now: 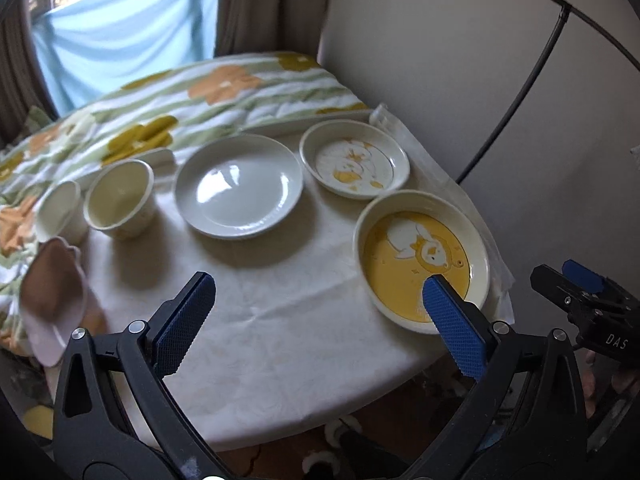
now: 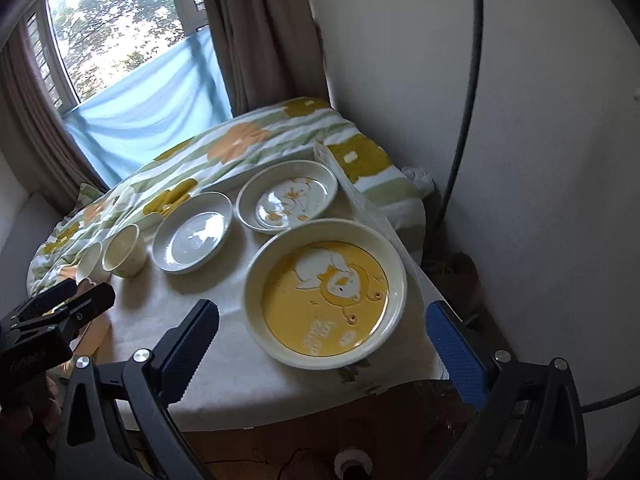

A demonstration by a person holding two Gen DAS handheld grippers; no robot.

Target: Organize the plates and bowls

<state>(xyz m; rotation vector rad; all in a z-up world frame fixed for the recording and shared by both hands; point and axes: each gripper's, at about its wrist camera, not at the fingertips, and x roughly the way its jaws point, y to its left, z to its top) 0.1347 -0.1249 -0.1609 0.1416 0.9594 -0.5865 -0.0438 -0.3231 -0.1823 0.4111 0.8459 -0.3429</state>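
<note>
A small table with a white cloth (image 1: 280,320) (image 2: 224,360) carries several dishes. A yellow-centred plate with a bear picture (image 1: 420,256) (image 2: 326,292) lies at the near right. A smaller white plate with an orange picture (image 1: 354,158) (image 2: 286,196) lies behind it. A plain white plate (image 1: 238,186) (image 2: 192,236) lies in the middle. Two cream cups (image 1: 120,200) (image 1: 60,208) stand at the left, also in the right wrist view (image 2: 122,250). My left gripper (image 1: 316,308) is open and empty above the table's front. My right gripper (image 2: 320,336) is open and empty, over the yellow plate's near side.
A flowered quilt (image 1: 160,112) (image 2: 240,140) lies behind the table, against a window with a blue cloth (image 1: 120,40). A white wall (image 1: 480,60) stands at the right with a black cable (image 1: 520,92). A pink-rimmed dish (image 1: 52,292) sits at the table's left edge.
</note>
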